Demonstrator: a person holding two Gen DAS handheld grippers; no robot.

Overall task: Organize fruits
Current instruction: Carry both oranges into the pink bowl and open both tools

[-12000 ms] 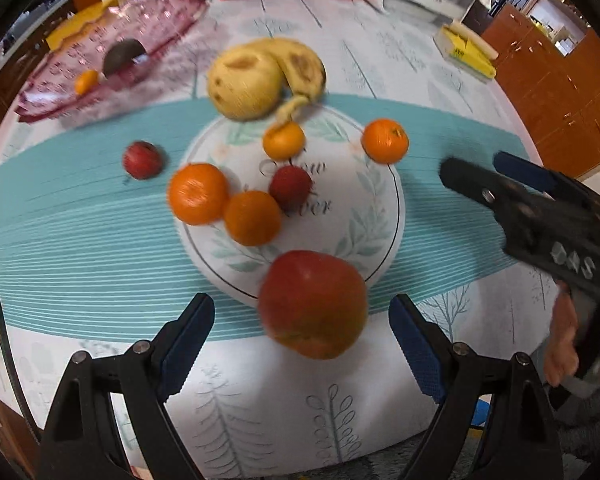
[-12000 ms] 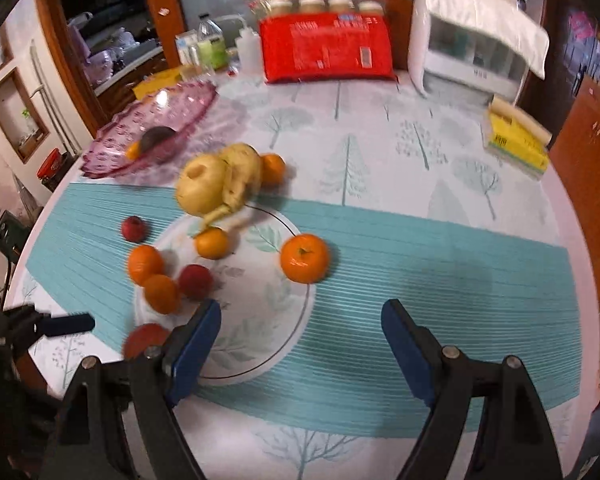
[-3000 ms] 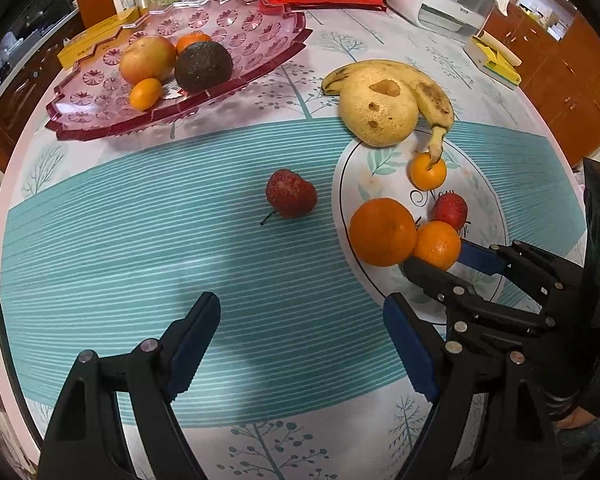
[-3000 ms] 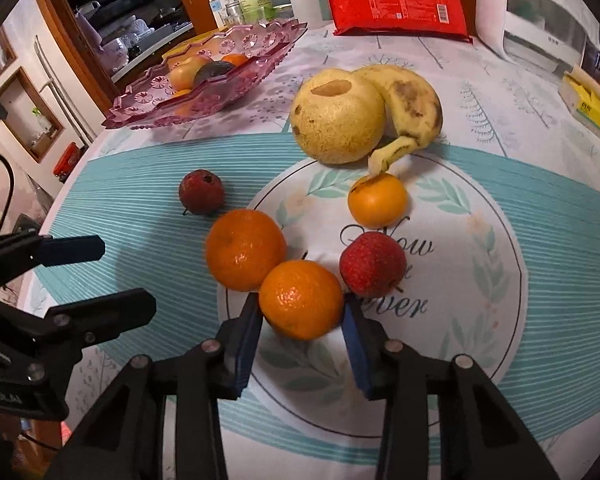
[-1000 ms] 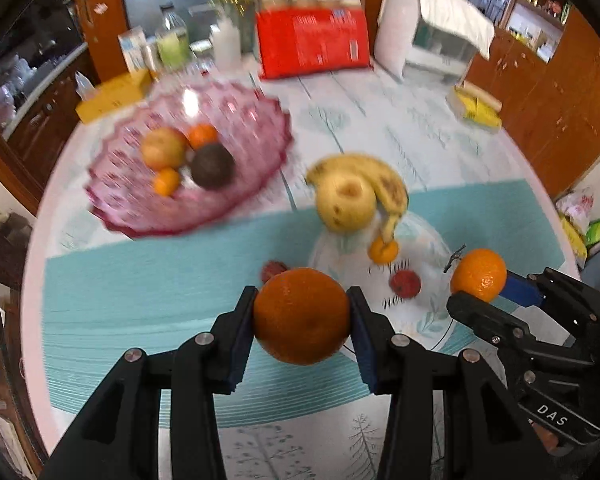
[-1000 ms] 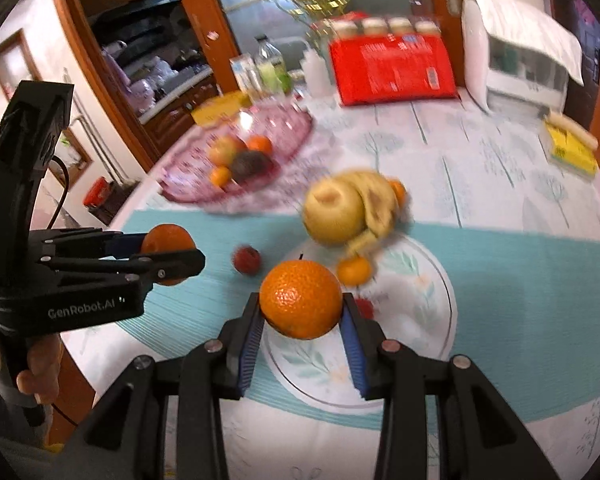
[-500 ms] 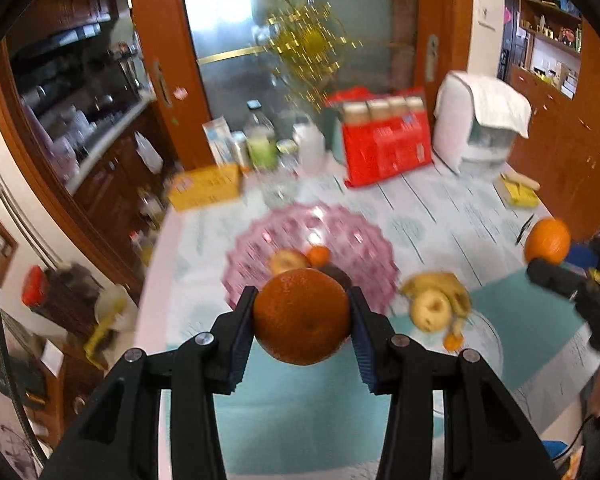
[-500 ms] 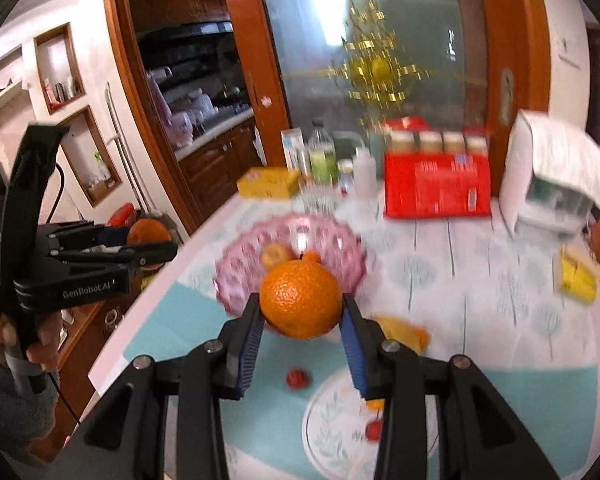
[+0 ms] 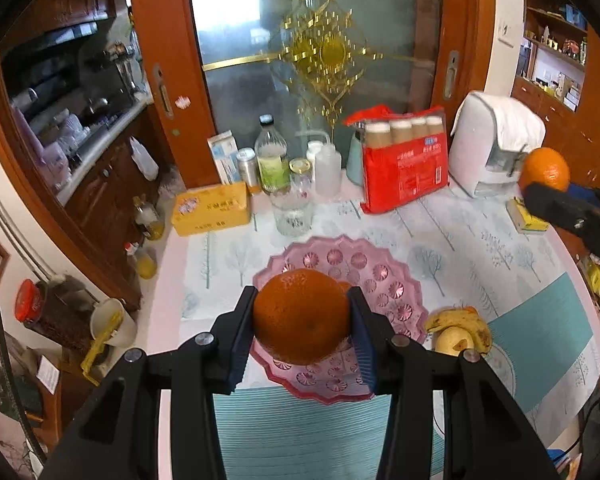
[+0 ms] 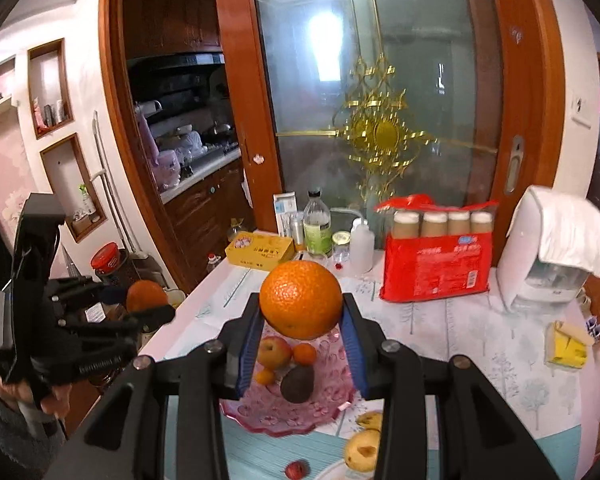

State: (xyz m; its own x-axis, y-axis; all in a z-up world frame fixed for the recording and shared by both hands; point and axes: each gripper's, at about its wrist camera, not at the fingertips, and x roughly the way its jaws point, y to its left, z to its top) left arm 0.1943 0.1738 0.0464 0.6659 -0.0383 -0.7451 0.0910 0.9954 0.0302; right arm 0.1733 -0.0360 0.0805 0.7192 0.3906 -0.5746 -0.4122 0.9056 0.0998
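- The left gripper (image 9: 302,330) is clamped on a dark orange (image 9: 301,316), squeezed between its blue pads (image 9: 240,334); the fruit is held up in the air above the near half of the pink glass dish (image 9: 396,300).
- The right gripper (image 10: 301,326) has its pads pressed tight against a brighter orange (image 10: 301,299), also lifted clear above the pink glass dish.
- In the dish, seen from the right wrist, lie an apple (image 10: 274,352), a small tangerine (image 10: 304,353), a smaller orange fruit (image 10: 265,377) and a dark avocado (image 10: 297,383), all close together.
- Just to the right of the dish, on the table (image 9: 460,248), a yellow pear (image 9: 454,341) rests against a spotted banana (image 9: 466,318).
- On the near side of the dish, a small red fruit (image 10: 296,470) sits on the teal cloth.
- Beyond the dish stand a clear glass (image 9: 292,212), a yellow box (image 9: 210,208), a bottle (image 9: 272,160) and a red pack (image 9: 404,168).
- Right of the red pack is a white appliance (image 9: 496,148).
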